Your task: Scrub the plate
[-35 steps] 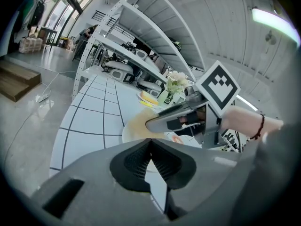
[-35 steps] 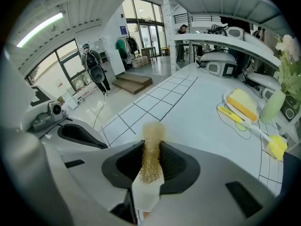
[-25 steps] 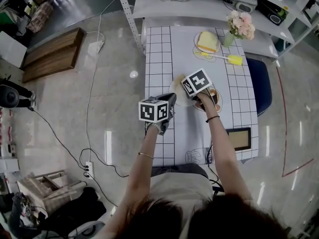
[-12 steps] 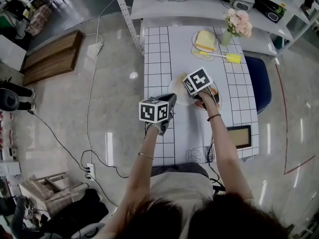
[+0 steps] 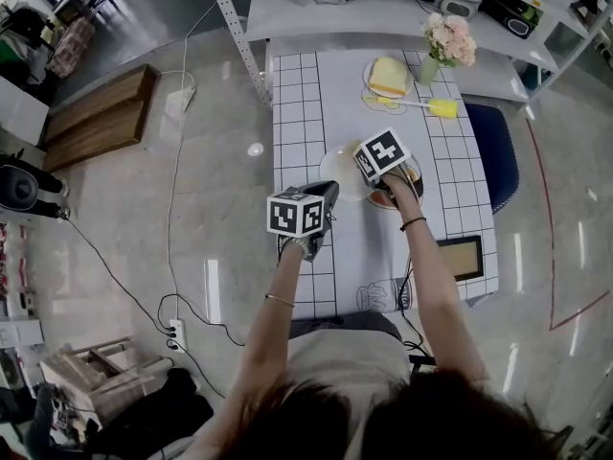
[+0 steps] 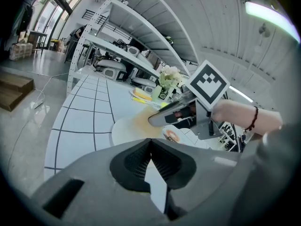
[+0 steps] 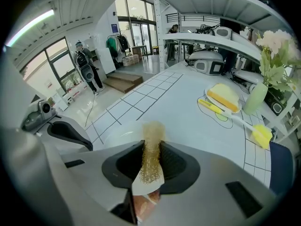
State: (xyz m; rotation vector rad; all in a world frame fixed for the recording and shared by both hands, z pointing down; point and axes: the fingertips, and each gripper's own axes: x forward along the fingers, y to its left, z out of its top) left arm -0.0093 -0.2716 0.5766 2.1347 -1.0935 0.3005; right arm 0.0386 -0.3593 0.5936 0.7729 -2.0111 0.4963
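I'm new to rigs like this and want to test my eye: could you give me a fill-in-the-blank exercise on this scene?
The scrubber is held in the ____ gripper's jaws.
The left gripper's jaws are ____ and empty.
The brush near the flowers is coloured ____.
Missing words: right; shut; yellow.

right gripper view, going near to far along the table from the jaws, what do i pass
mesh scrubber held in the right gripper → white plate → yellow-headed brush → yellow sponge on its small dish → shelf behind the table
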